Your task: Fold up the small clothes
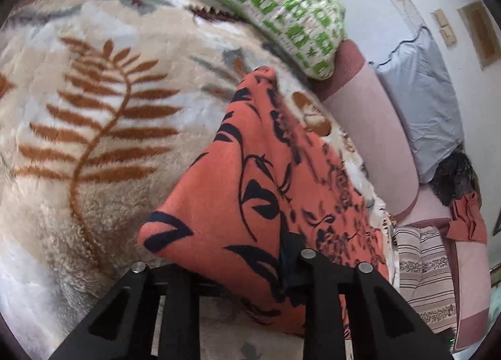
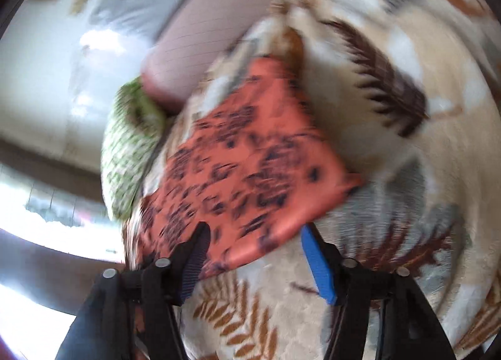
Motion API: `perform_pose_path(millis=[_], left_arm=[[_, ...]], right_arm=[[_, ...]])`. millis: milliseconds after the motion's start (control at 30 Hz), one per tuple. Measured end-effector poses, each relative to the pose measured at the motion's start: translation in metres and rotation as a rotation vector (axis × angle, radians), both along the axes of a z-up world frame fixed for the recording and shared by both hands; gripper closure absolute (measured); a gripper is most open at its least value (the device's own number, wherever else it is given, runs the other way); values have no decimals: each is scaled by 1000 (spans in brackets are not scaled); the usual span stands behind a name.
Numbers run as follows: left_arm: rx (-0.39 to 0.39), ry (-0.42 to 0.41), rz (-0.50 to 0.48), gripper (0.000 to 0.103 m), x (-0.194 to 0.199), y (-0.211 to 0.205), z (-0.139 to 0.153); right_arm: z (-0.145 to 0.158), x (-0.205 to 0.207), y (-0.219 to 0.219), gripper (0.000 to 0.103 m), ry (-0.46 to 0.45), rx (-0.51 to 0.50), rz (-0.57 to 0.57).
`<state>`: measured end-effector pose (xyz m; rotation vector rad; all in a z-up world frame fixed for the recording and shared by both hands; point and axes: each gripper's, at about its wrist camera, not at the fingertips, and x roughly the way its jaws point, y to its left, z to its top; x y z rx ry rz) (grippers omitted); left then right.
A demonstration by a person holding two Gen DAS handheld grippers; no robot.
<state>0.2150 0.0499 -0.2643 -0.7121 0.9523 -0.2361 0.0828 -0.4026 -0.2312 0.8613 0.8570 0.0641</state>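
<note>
An orange cloth with a dark floral print (image 1: 250, 178) is spread on a fleecy beige blanket with brown fern leaves (image 1: 94, 115). Its near edge is draped over the left gripper (image 1: 250, 269); whether it is clamped there cannot be told. The right gripper (image 2: 253, 244) is parted, one blue-padded finger (image 2: 316, 263) just beside the cloth's (image 2: 250, 166) edge, nothing pinched.

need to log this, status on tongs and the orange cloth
left tongs clamped on orange cloth, lifting it. right tongs open, cloth edge between. nothing blocking on blanket.
</note>
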Motion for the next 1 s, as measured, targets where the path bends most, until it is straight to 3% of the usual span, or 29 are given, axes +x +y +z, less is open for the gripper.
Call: perform_pose_path(millis=[167,300,433,533,800,900,1000], left_arm=[[36,-73,-22,78,0,-9,13],[52,-50,-27,73,8,-11,7],[70,-16,-16,74,14,-13,-5],[103,-45,-25,78,14,-18,0],[188,-204,-96,81,5,-51,44],[246,-259,-134,81,0,-75,63],[277,-303,-188,81,-5,-105,80]], right_arm=[[13,54,63,78,-33,-131,164],[-9,94,97,79,6,-150,236],[-37,116,113,79,40,-173,283],[-50,119,111,85,36,-158,271],[-47,118,106,85,34,-137,301],[-44,116,88,82,40,-68,310],[-33,107,49,80,-4,-33,229]])
